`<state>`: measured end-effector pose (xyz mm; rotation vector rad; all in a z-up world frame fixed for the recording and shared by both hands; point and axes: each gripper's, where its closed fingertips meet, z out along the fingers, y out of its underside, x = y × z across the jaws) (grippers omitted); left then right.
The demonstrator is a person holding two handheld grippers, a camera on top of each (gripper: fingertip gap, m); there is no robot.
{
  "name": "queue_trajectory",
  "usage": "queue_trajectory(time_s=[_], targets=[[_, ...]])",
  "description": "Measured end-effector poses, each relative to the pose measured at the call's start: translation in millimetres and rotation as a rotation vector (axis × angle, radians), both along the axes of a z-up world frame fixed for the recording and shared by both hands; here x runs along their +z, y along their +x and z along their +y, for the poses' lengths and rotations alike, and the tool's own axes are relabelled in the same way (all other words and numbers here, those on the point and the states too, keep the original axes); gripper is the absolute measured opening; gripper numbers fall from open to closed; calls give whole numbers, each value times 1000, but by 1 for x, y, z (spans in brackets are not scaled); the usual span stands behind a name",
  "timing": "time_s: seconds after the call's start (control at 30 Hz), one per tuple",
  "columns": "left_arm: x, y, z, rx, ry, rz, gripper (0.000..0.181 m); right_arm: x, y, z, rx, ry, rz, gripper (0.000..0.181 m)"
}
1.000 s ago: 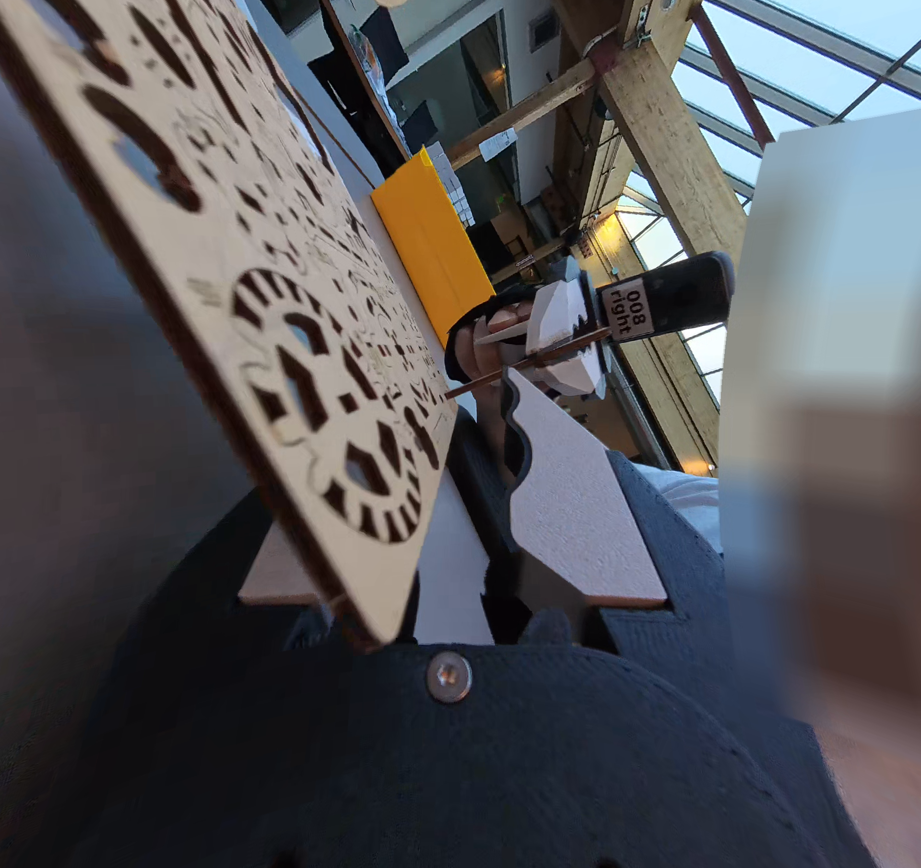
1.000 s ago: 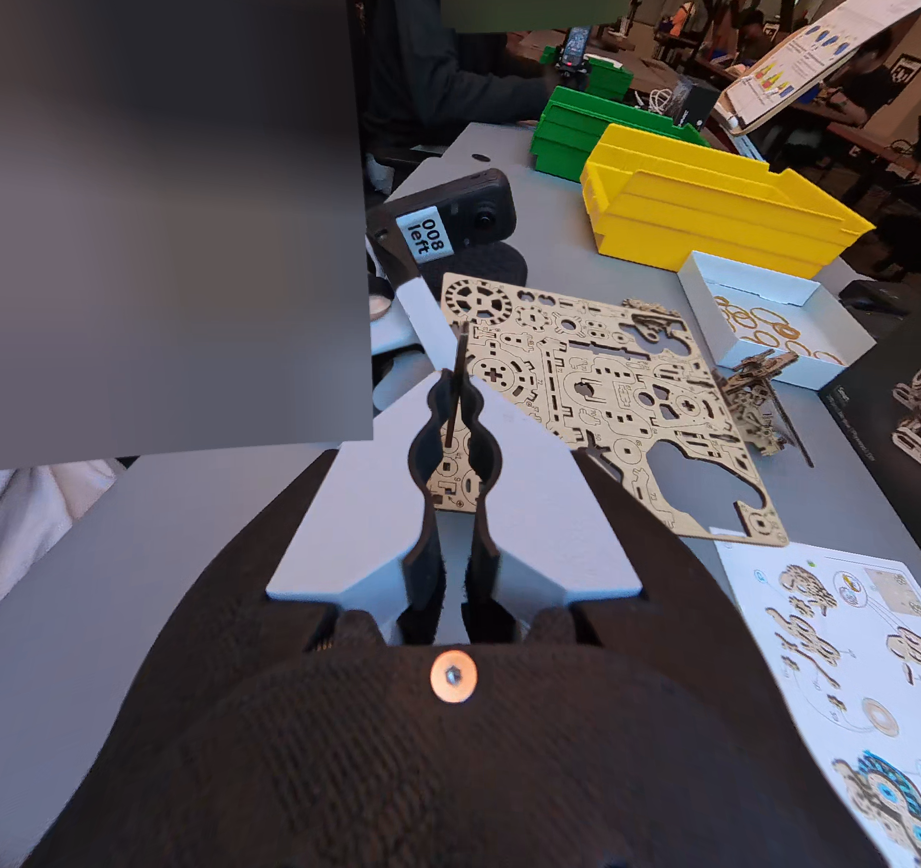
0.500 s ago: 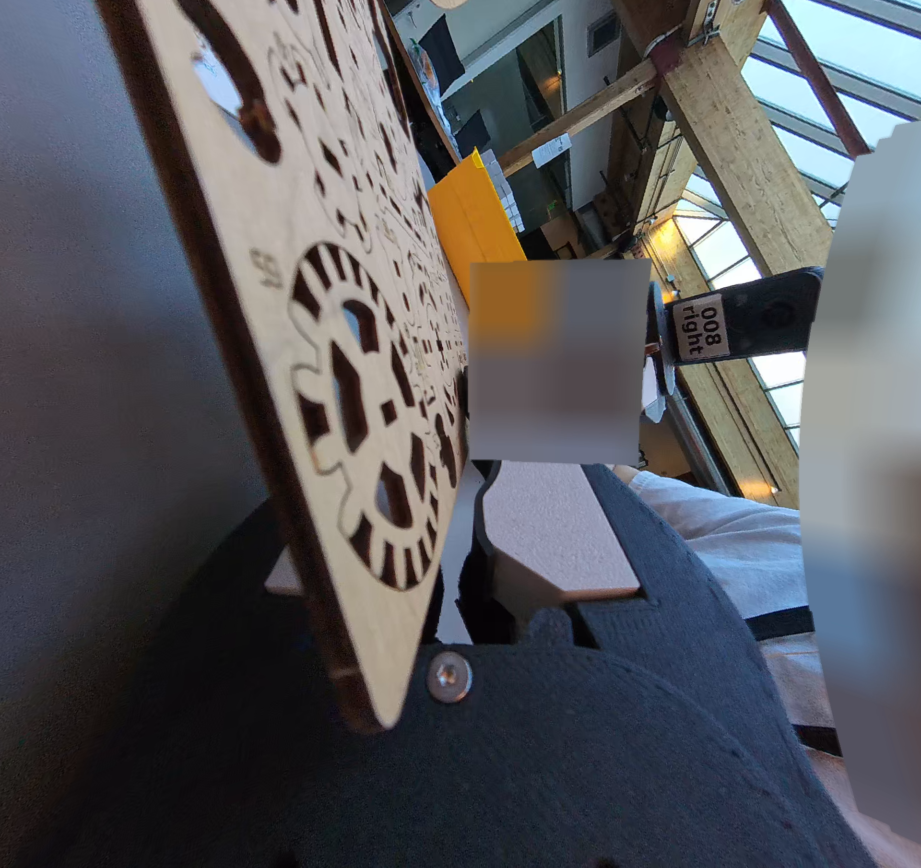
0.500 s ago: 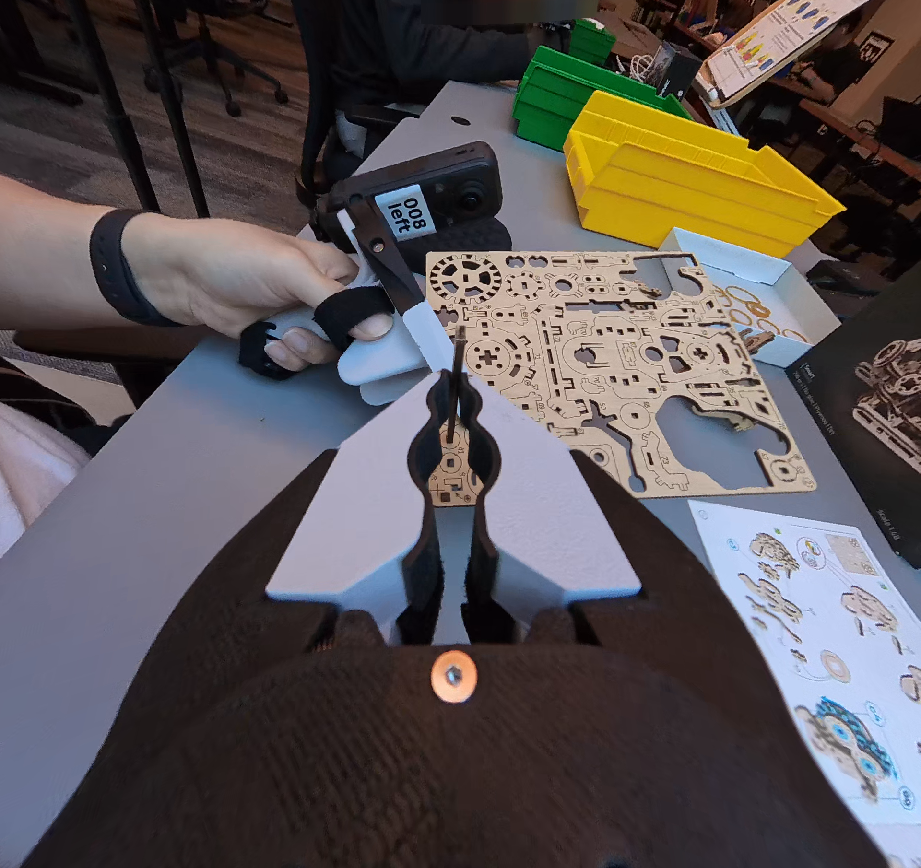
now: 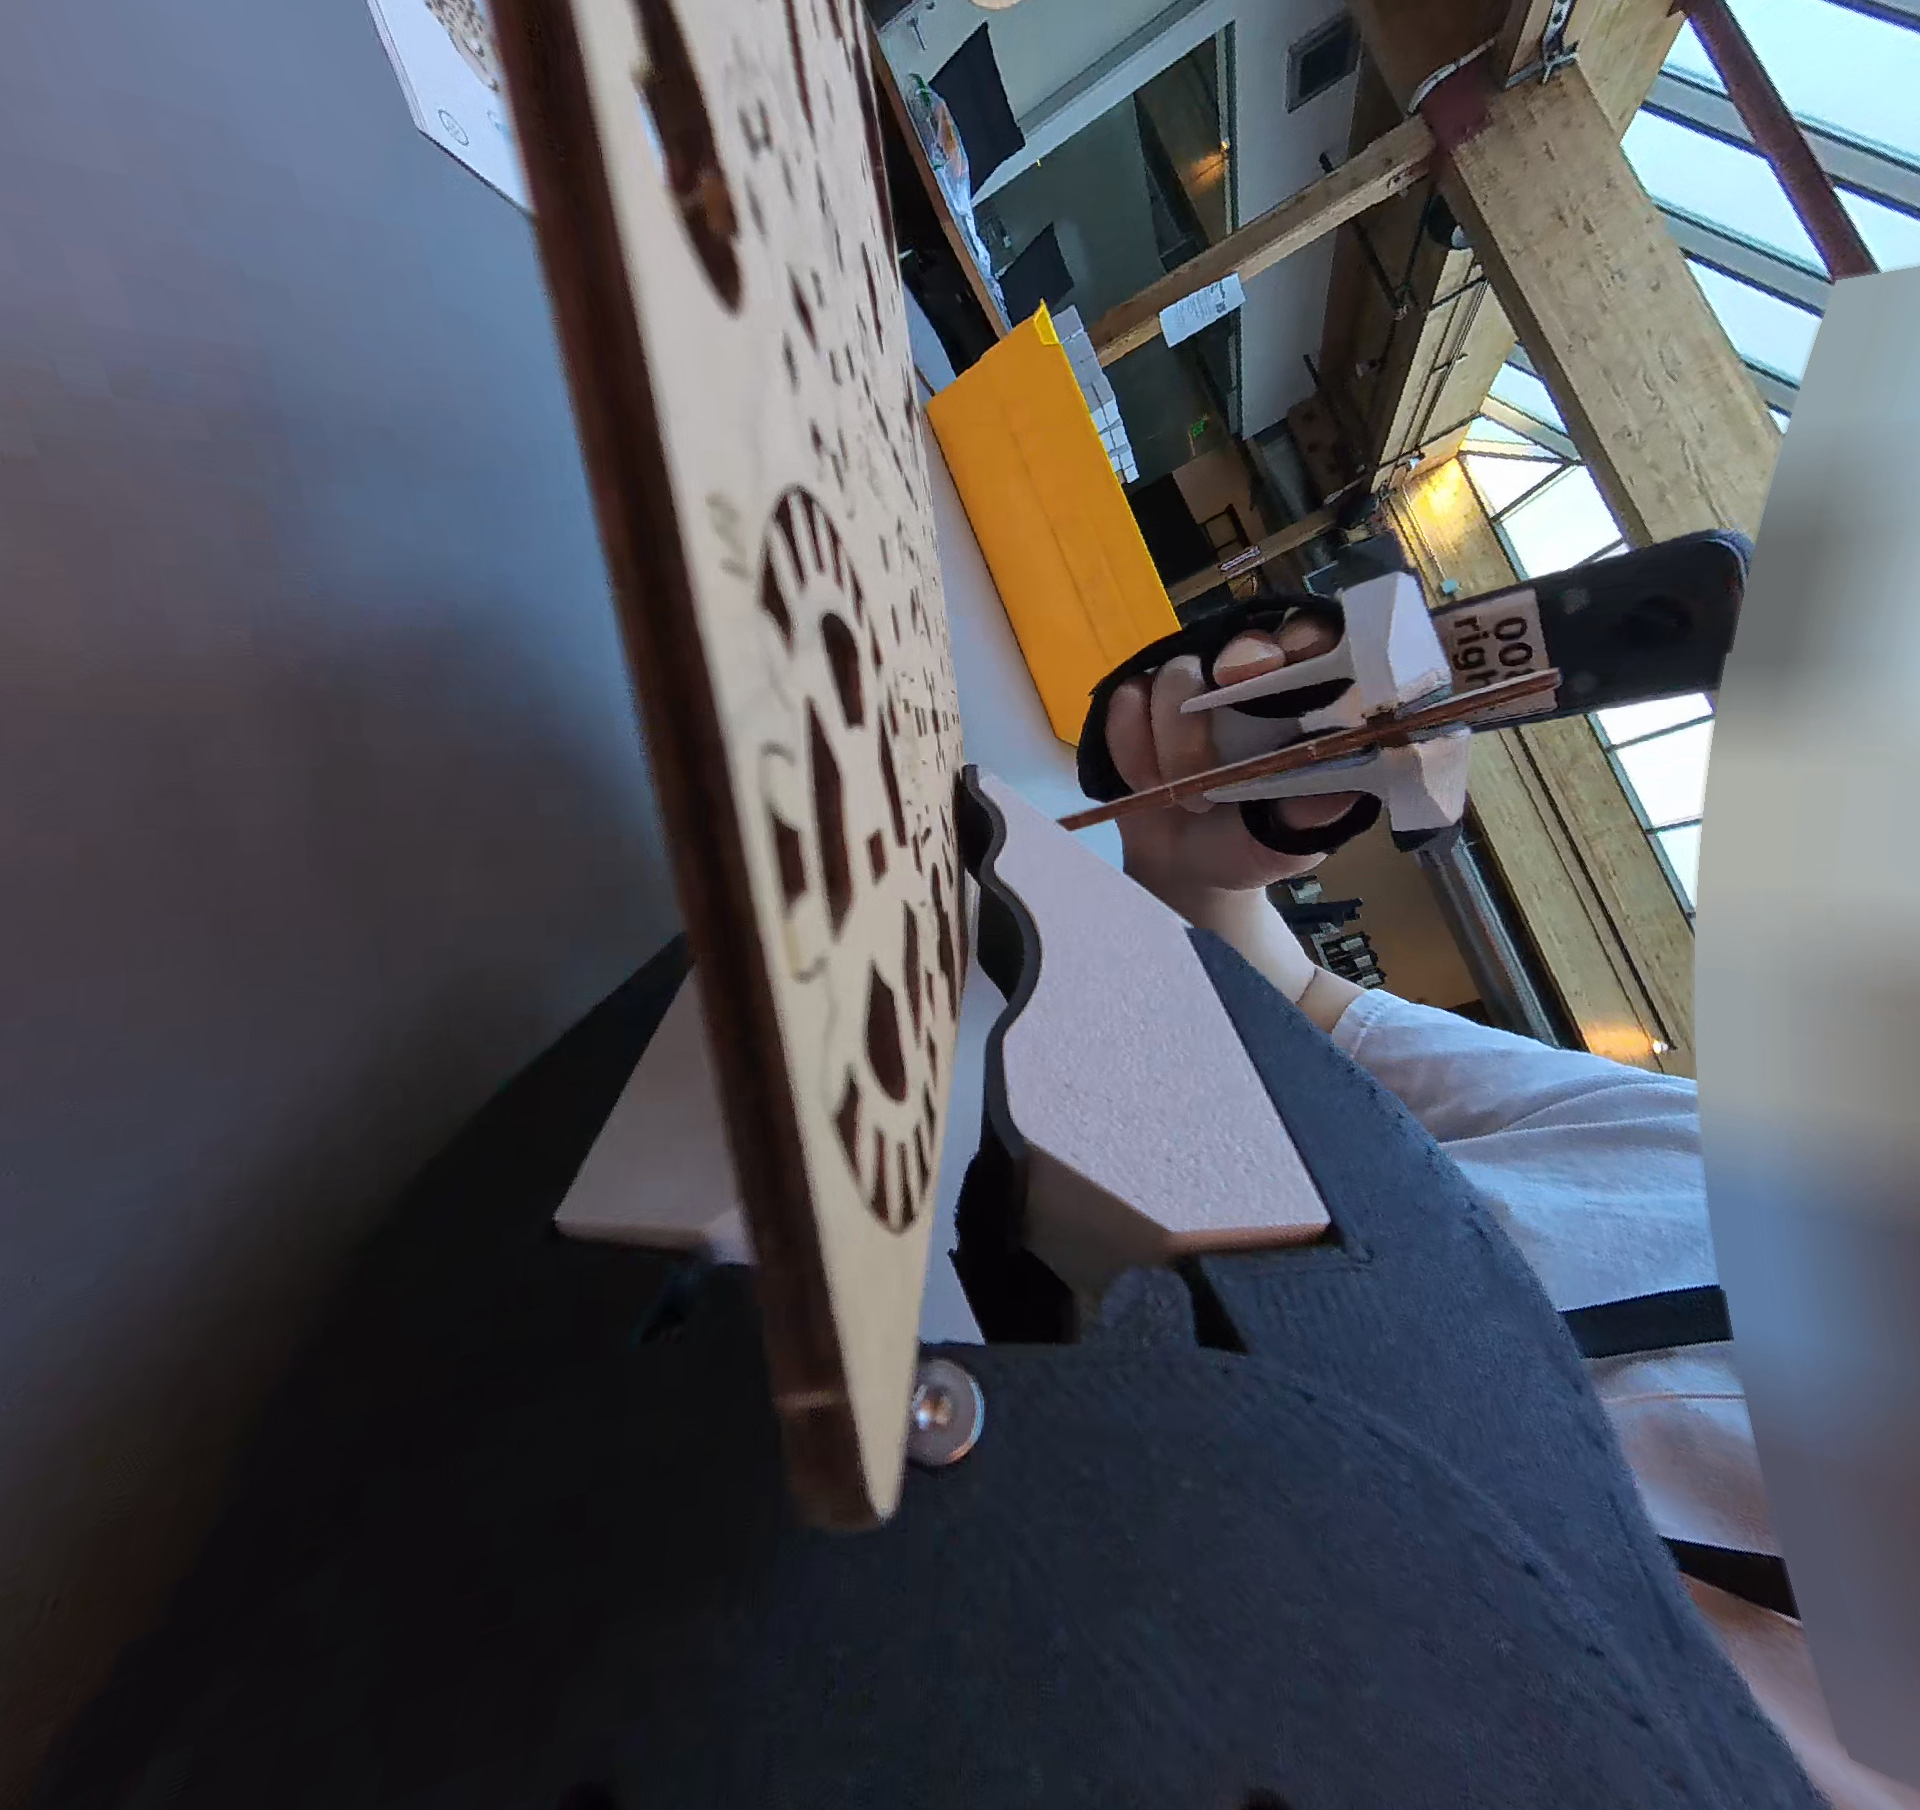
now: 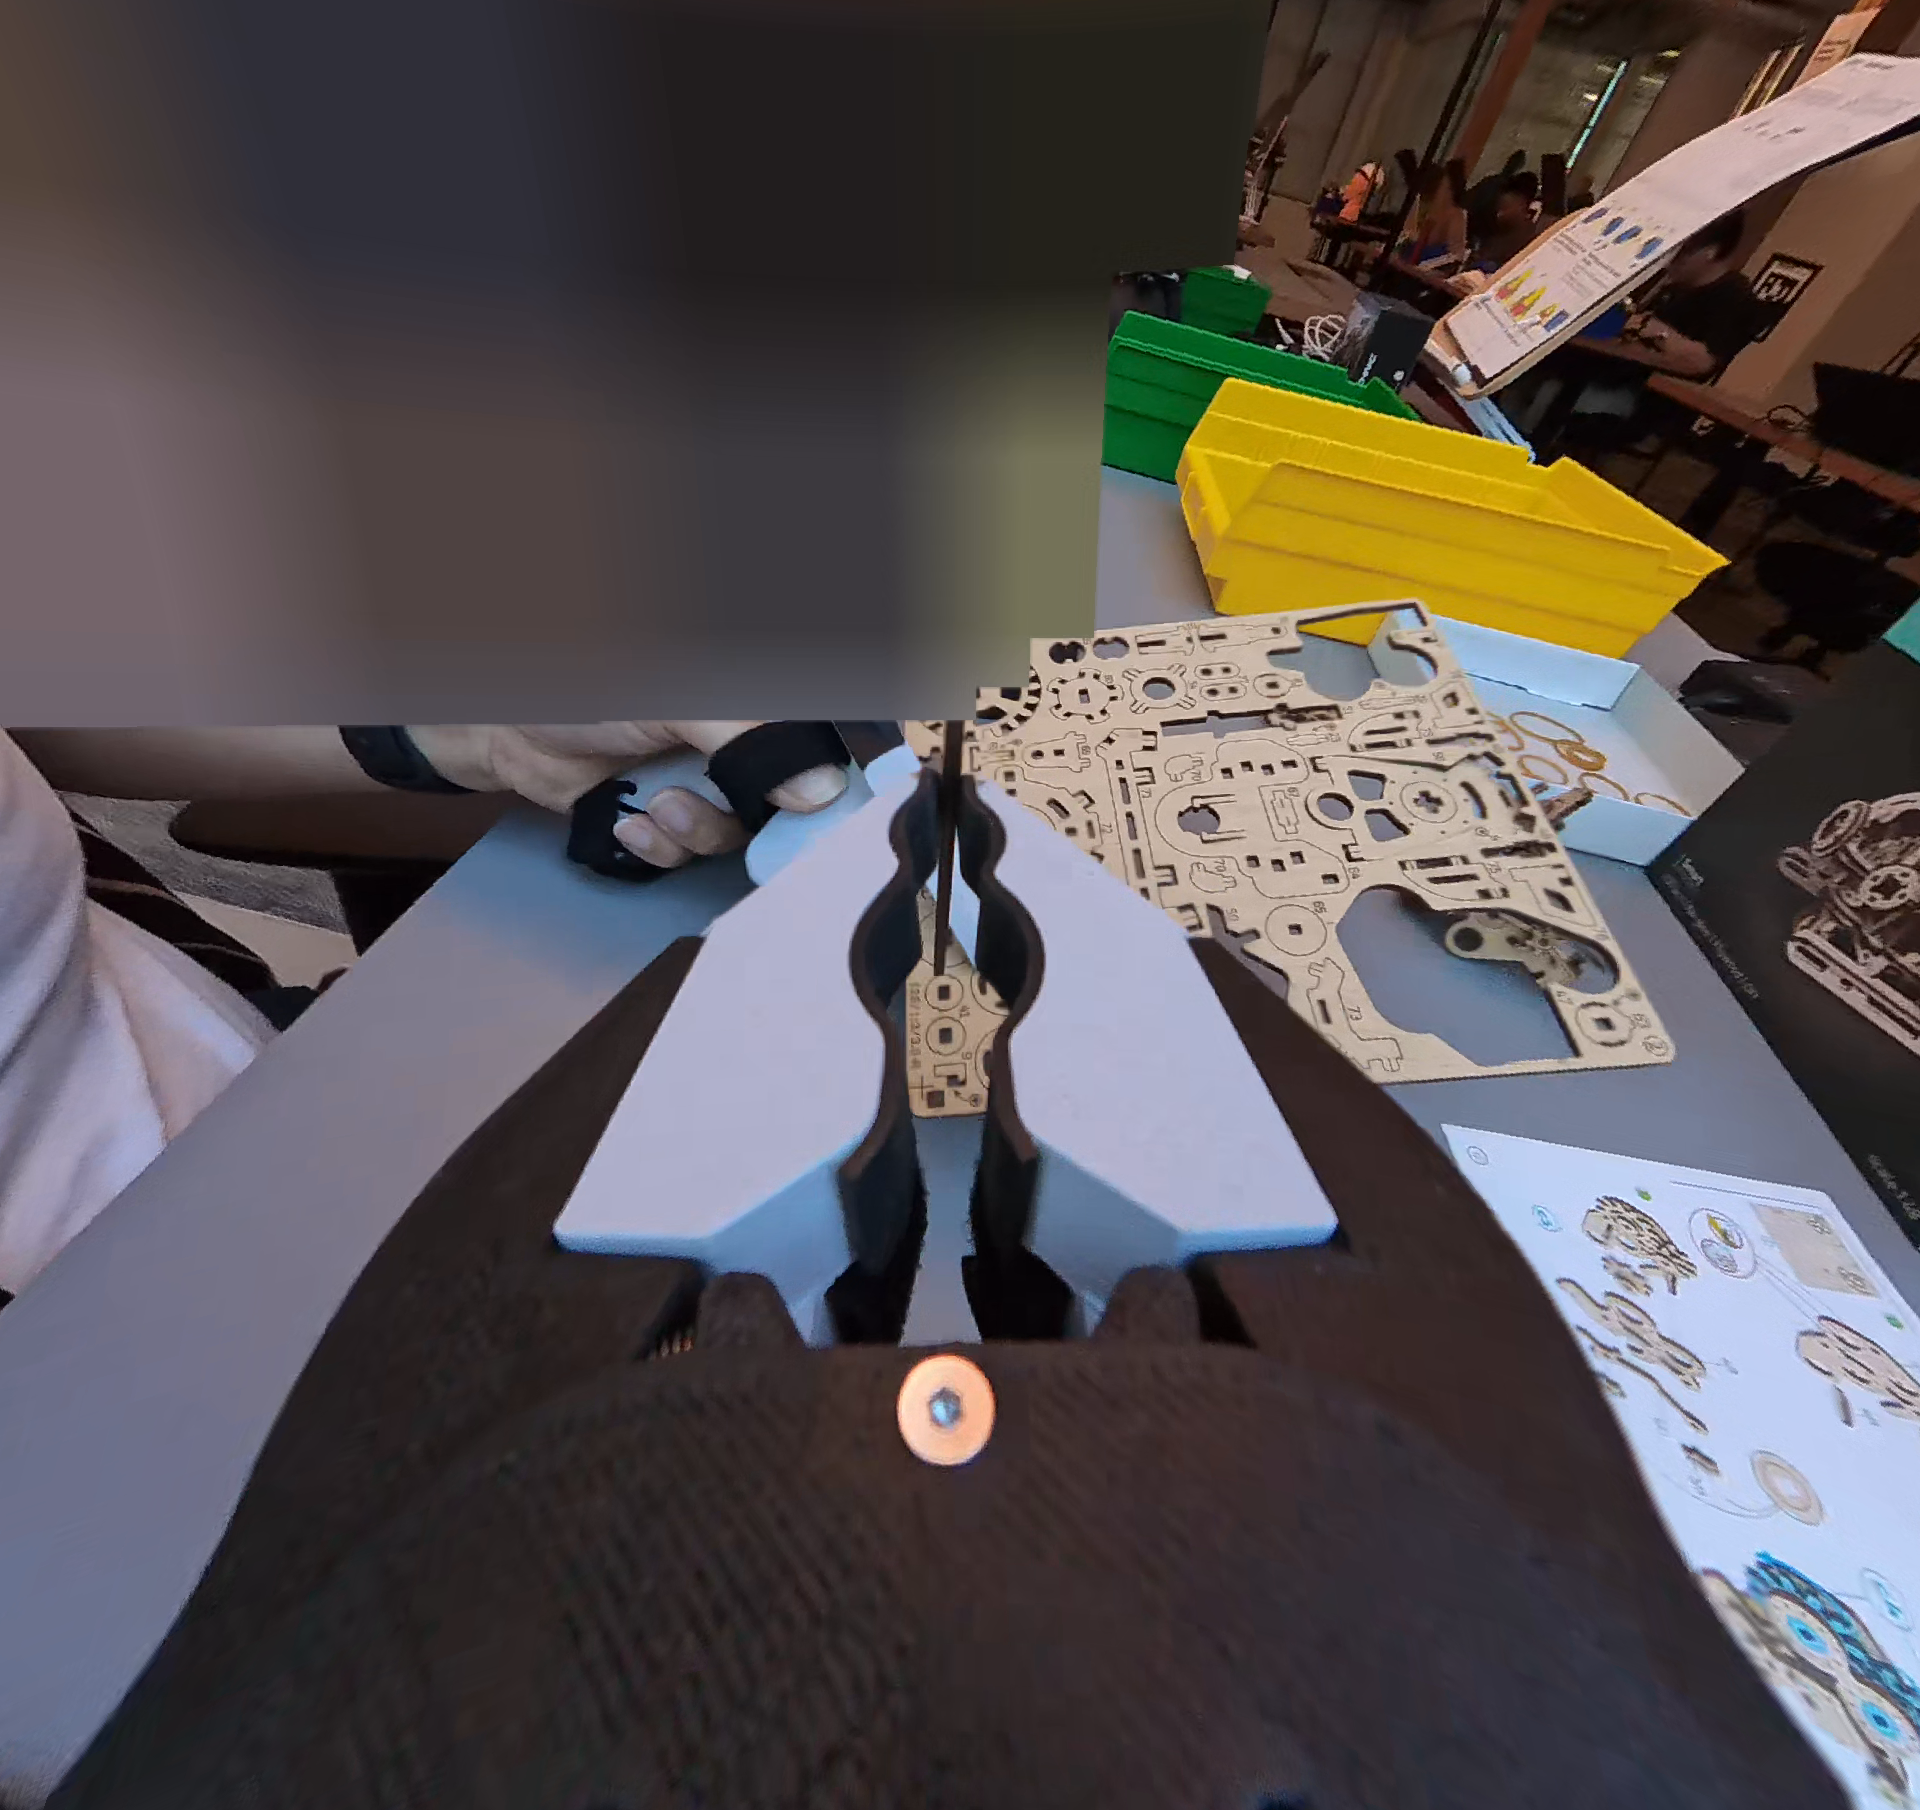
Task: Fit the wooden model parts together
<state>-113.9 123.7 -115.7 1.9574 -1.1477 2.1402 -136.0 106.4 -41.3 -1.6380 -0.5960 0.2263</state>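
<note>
A laser-cut wooden sheet lies on the grey table. In the left wrist view the wooden sheet runs nearly edge-on between my left gripper's fingers. My left gripper lies on its side at the sheet's near corner, and its tips close on the sheet. In the right wrist view only a hand and a bit of white finger show of it; a blur hides the rest. My right gripper is shut on a thin flat wooden piece, held edge-on above the sheet's corner. The right gripper and the wooden piece show in the left wrist view.
Behind the sheet stand a yellow bin and a green bin. A white tray with rubber rings is at the right, beside a black box. A partly built wooden assembly shows through the sheet's cut-out. An instruction page lies front right. The tips of one gripper are about 8 centimeters away from the tips of the other.
My left gripper has rolled, so the sheet now looks steeper and more edge-on. My right gripper stays shut on the thin piece and has shifted, with the sheet now farther right in its view.
</note>
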Motion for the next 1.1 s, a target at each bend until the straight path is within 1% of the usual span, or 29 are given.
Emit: queue_trajectory(time_s=[0.07, 0.1, 0.27, 0.63, 0.83, 0.87, 0.93, 0.97, 1.03, 1.1], targets=[[0, 0, 0, -5, -4, -1, 0, -6, 0, 1, -10, -8, -44, 1], [0, 0, 0, -4, -3, 2, 0, -7, -1, 1, -6, -12, -32, 1], [1, 0, 0, -5, -16, -3, 0, -7, 5, 2, -20, -18, -23, 1], [2, 0, 1, -6, -43, -5, 0, -7, 2, 3, -4, -34, -51, 1], [2, 0, 1, -7, -56, -5, 0, -8, -1, 2, 12, -30, -97, 1], [2, 0, 1, -6, -55, -3, 0, -9, -2, 3, 15, -31, -101, 1], [2, 0, -1, -9, -74, 0, 0, -30, -4, 6, 27, -95, -141, 2], [-2, 1, -1, -8, -62, 23, 0, -33, -6, 8, 30, -109, -117, 2], [1, 1, -4, -4, -36, -3, 0, -30, -3, 9, 29, -108, -94, 1], [4, 1, -5, -7, -56, -21, 0, -27, 0, 8, 36, -115, -73, 1]])
